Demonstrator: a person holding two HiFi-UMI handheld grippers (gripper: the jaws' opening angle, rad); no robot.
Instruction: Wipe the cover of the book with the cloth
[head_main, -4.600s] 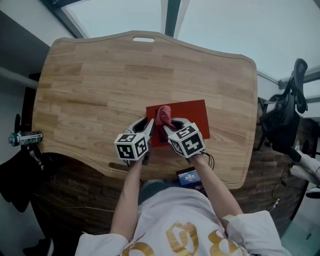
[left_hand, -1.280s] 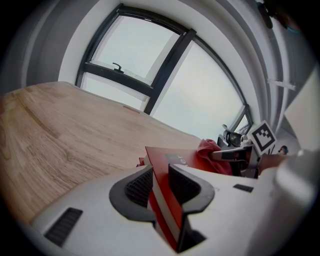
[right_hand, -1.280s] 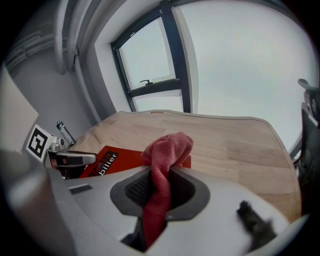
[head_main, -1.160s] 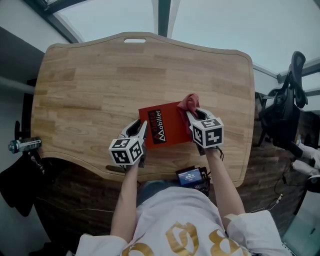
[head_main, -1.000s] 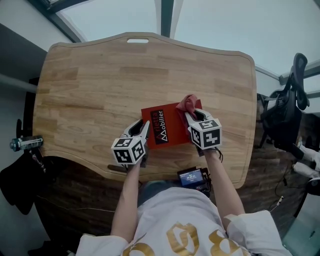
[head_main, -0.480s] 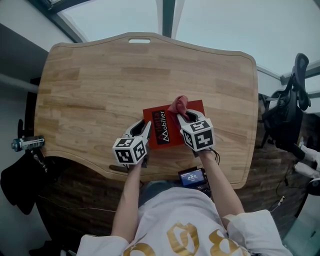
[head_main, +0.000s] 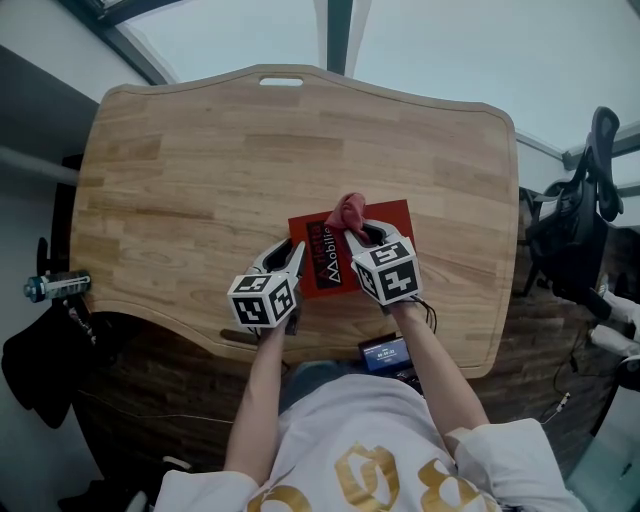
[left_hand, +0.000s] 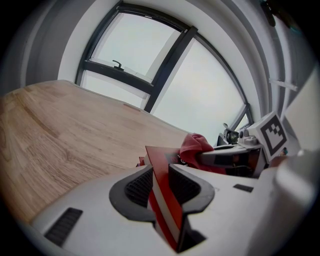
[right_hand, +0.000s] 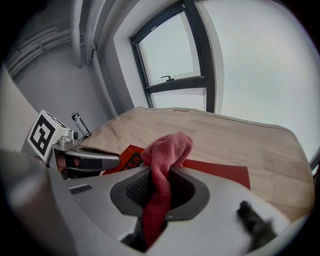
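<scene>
- A wooden table (head_main: 180, 170) with rounded corners fills most of the head view. The work sits close to its near edge, a little right of the middle.
- A red book (head_main: 398, 225) with lettering on its cover lies there, its long side roughly parallel to the near edge.
- The left tongs (head_main: 292, 262) are clamped shut on the book's left edge, and the red board stands between the ribbed pads. To wipe well, this grip should stay firm and low, so the book neither slides nor lifts off the table under the strokes.
- The right tongs (head_main: 365, 237) are closed on a pink-red cloth (head_main: 347, 210). A bunched end pokes out past the tips, over the part of the cover nearer the table's far edge.
- The wiping looks to be under way. Good strokes would press only the soft bunch down, tilt the tongs so the hard tips stay off the cover, and run in overlapping passes from the held edge to the free right edge.
- Hidden: the two marker cubes (head_main: 388, 272) and the tongs cover the near part of the book, so that strip cannot be checked.
- Hard to tell: no view shows whether the cloth actually presses on the cover or sits just above it.
- Hard to tell: the lettering is partly covered and too small to read in full.
- Cut off: a small lit screen (head_main: 383, 352) shows just past the near edge, its purpose unclear.
</scene>
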